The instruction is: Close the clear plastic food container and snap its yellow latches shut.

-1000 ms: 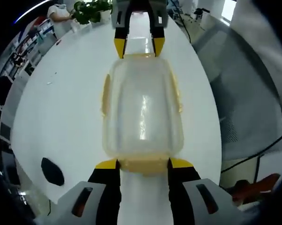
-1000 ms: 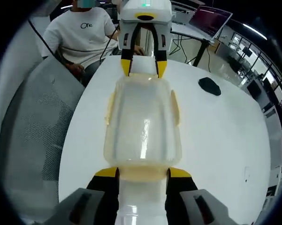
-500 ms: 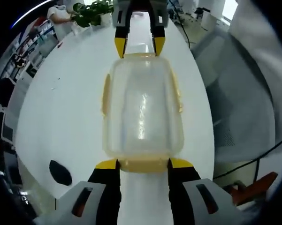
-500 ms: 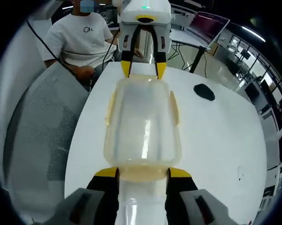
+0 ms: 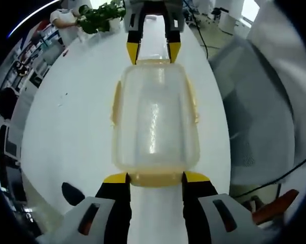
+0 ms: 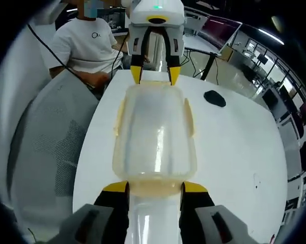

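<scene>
Spanning between both hand-held grippers, clear container [image 5: 155, 122] [image 6: 154, 133], left hand-held gripper [image 5: 155, 178] and right hand-held gripper [image 6: 154, 188] jaws apart at its ends

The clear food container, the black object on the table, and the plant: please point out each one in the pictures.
clear food container [image 5: 155, 122]: left gripper view, middle of its transparent lid.
black object [image 6: 214, 98]: right gripper view, its centre, on the white table.
plant [image 5: 99, 11]: left gripper view, its green leaves.

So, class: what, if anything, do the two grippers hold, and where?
Both appear to hold the clear container: left gripper and right gripper at opposite short-end latches.
</scene>
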The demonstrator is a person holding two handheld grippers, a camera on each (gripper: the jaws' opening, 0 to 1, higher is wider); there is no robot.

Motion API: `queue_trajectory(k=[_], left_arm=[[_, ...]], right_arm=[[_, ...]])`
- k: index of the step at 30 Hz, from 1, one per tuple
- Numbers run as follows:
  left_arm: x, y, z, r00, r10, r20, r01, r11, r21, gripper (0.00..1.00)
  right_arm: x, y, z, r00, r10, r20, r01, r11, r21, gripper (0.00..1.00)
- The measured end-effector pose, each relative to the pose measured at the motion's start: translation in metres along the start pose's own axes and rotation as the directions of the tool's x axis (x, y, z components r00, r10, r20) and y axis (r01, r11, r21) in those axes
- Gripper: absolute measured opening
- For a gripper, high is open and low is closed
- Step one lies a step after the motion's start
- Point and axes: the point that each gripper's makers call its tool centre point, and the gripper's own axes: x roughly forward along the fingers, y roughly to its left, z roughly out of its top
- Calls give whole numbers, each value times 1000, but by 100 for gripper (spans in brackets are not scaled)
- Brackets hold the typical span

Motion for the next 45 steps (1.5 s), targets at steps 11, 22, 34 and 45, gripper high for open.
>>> queue_trajectory(k=[11, 22, 34, 45], left_arm=[[1, 6, 33, 1000, 2, 16, -2, 1000, 6, 37], [11, 4, 60, 1000, -11, 23, 11, 1000, 13, 37], [28, -3, 88, 1000, -19, 24, 19, 1000, 0, 37], [43, 0, 115, 1000, -2, 20, 2, 1000, 1, 37]], right_arm=[[-24, -5, -23, 1000, 0, -1, 0, 1000, 9, 37], [-38, -3, -47, 1000, 13, -10, -13, 1000, 13, 37], [-48, 3, -79, 1000, 23, -14, -23, 1000, 14, 37], [-58, 0, -108, 1000, 21, -11, -20, 1000, 9, 37]])
